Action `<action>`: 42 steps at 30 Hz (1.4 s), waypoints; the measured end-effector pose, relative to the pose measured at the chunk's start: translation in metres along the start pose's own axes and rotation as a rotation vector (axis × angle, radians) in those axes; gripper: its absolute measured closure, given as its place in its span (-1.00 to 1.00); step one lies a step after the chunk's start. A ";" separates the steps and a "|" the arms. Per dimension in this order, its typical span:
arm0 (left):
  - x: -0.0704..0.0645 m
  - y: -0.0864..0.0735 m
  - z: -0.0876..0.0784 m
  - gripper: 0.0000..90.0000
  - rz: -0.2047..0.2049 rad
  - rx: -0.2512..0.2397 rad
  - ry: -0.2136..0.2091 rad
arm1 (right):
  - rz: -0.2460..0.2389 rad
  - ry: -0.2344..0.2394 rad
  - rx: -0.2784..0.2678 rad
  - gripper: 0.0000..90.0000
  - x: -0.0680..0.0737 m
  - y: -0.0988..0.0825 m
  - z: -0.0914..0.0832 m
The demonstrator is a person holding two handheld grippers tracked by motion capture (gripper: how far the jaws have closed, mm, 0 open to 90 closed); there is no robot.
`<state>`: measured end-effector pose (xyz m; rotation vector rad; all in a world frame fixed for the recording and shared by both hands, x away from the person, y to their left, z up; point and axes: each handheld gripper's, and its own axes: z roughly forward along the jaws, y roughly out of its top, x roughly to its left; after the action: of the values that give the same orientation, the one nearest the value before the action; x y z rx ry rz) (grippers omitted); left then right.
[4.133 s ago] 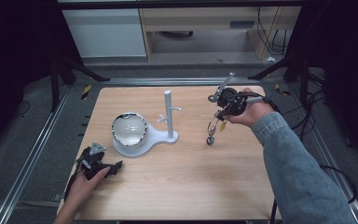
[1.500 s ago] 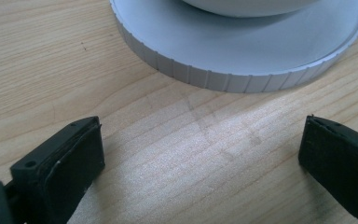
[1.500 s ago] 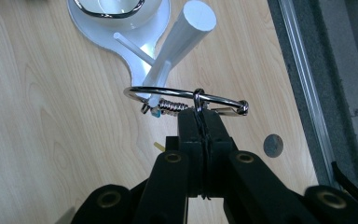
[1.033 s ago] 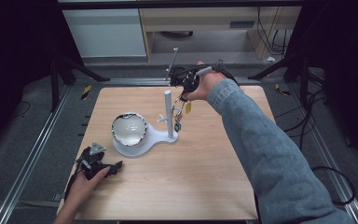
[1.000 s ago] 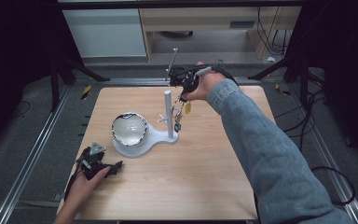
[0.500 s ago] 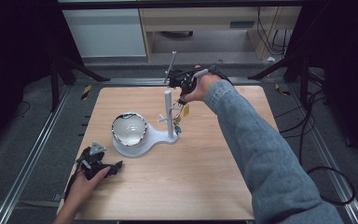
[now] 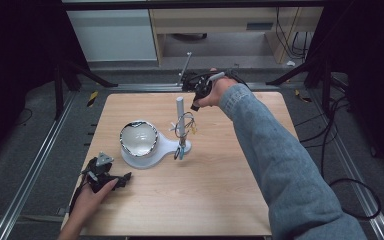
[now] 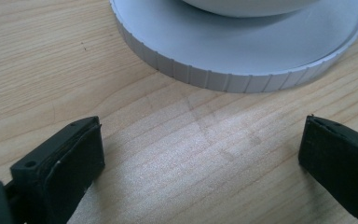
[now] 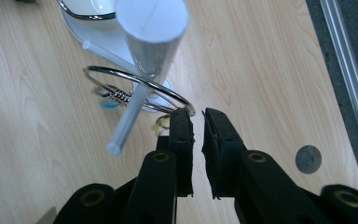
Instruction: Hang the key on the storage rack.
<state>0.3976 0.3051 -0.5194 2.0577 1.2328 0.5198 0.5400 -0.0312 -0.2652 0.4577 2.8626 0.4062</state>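
Since the earlier shots the right gripper [image 7: 196, 95] has carried the bracelet [image 9: 135, 88] from out at the right of the stand's post [image 7: 180, 114] over to it, and now the ring sits looped around the post, resting on the little crossbar [image 9: 126, 114] with its charms dangling. Its jaws have just been opening a crack: there's a thin gap between them and nothing pinched, the ring just touching the tip of one pad. So I'd call this the letting-go step; next it needs to back off from the post without snagging the ring. Left gripper [image 7: 105, 175] rests wide open and empty on the table [image 7: 220, 200], near the stand's base [image 8: 242, 51]. The dish [image 7: 138, 138] beside the post looks empty to me.
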 end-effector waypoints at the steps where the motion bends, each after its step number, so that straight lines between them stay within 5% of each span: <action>1: 0.000 0.000 0.000 -1.00 0.000 0.000 0.000 | -0.003 -0.003 -0.004 0.77 0.000 -0.001 -0.001; 8: 0.000 0.000 0.000 -1.00 0.000 0.000 0.000 | 0.017 -0.029 -0.020 0.51 -0.002 -0.002 -0.005; 17: 0.000 0.000 0.000 -1.00 0.000 0.000 0.000 | 0.041 -0.110 -0.087 -0.23 -0.007 -0.004 -0.011; 21: 0.000 0.000 0.000 -1.00 0.000 0.000 0.000 | 0.046 -0.145 -0.097 -0.40 -0.008 -0.005 -0.013; 35: 0.000 0.000 0.000 -1.00 0.000 0.000 0.000 | 0.083 -0.188 -0.103 -0.78 -0.011 -0.011 -0.015; 42: 0.000 0.000 0.000 -1.00 0.000 0.000 0.000 | 0.099 -0.188 -0.149 -0.85 -0.013 -0.023 -0.021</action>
<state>0.3977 0.3051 -0.5194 2.0578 1.2320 0.5196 0.5406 -0.0618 -0.2507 0.5788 2.6144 0.5581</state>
